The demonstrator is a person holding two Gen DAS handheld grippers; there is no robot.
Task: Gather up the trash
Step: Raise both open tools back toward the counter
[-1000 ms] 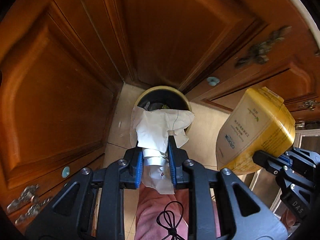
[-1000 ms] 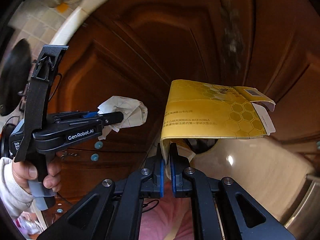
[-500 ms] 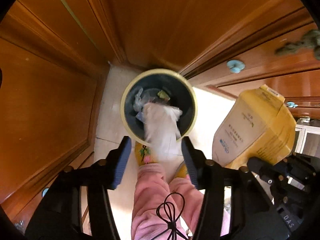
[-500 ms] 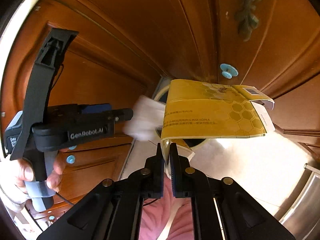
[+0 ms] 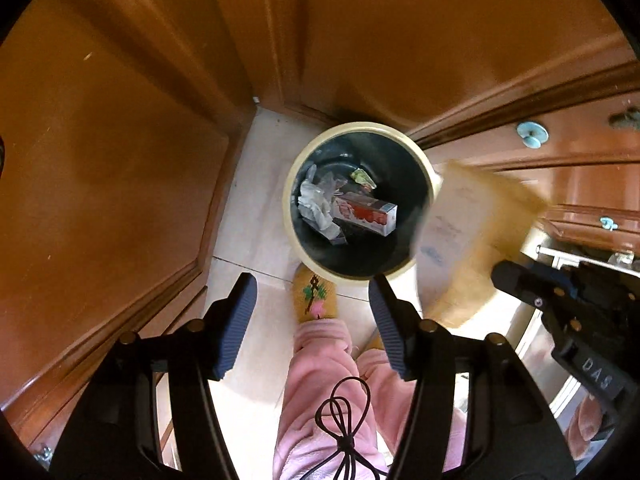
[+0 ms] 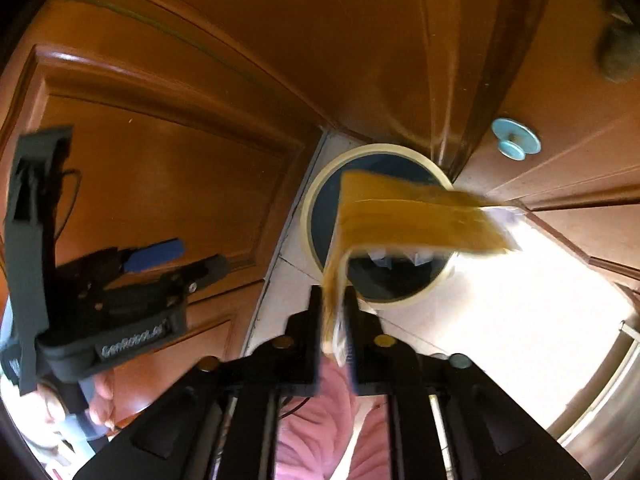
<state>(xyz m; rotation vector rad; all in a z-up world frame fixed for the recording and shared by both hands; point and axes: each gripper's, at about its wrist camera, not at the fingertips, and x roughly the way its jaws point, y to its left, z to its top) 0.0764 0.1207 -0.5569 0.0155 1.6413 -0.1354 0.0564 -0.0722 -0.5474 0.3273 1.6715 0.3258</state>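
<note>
Gone from the left hand-held gripper [image 5: 312, 320] is the crumpled tissue [image 5: 316, 204], which now lies inside the waste bin [image 5: 362, 276] beside a red-and-white carton [image 5: 366, 214]; both hand-held grippers sit lower over the bin than a second ago. I have the left one pointing straight down with its jaws opening and nothing between them, so it is released. To the right, the yellow cardboard box [image 6: 416, 210] hangs blurred over the bin mouth, its lower flap between the jaws of the right hand-held gripper [image 6: 334, 320], which are opening; I judge the box is slipping free. To finish well, I should hold the right one steady above the rim until the box clears, since it looks wide enough to catch the bin's edge.
</note>
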